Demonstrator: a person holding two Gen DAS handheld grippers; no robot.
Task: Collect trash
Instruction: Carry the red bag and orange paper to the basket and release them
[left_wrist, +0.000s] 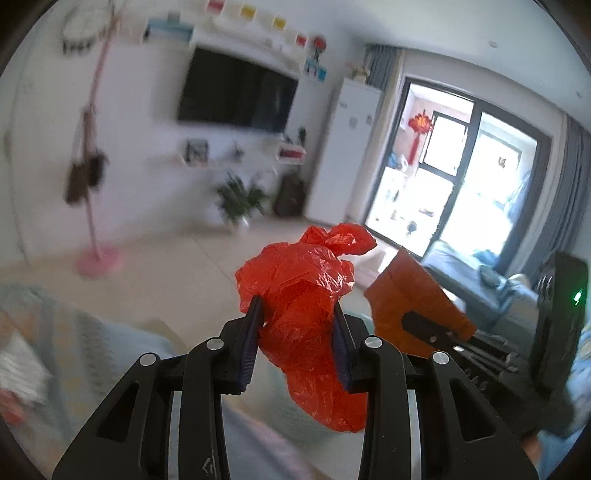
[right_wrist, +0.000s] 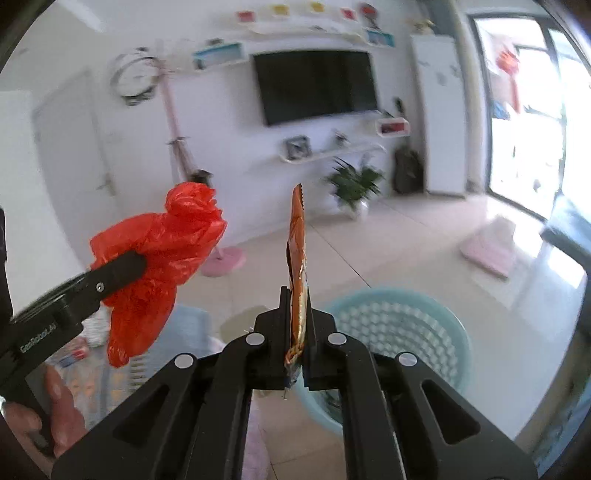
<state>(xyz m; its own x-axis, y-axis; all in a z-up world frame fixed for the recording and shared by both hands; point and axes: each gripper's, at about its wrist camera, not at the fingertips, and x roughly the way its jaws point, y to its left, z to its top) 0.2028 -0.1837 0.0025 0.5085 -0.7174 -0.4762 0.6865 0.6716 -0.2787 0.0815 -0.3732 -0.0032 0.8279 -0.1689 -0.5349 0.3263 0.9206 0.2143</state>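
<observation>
A pale green perforated basket (right_wrist: 402, 332) stands on the tiled floor (right_wrist: 369, 251), low and to the right of the right tongs (right_wrist: 298, 314) in the right wrist view. Most of its inside is hidden behind the tongs and its own wall; what it holds, if anything, cannot be told.

The left tongs (left_wrist: 297, 325) are clamped on a crumpled red bag (left_wrist: 306, 295). Their two dark pads press its sides, standing partly apart because of the bag's bulk. The bag bulges above the fingertips and hangs below them. In the right wrist view the same bag (right_wrist: 162, 254) sits at the left, held up in the air by the left tongs (right_wrist: 125, 266), with a hand (right_wrist: 55, 406) on the handle at the lower left corner.

The right tongs are closed tight on an orange wrapper (right_wrist: 298, 258). The wrapper is seen edge-on, standing upright out of the fingertips, its lower end pinched between the pads. In the left wrist view the wrapper (left_wrist: 406, 295) shows its flat orange face just right of the bag, with the right tongs (left_wrist: 436, 328) gripping it from below.

Both pieces of trash are held off the floor, side by side, near each other but not touching.
</observation>
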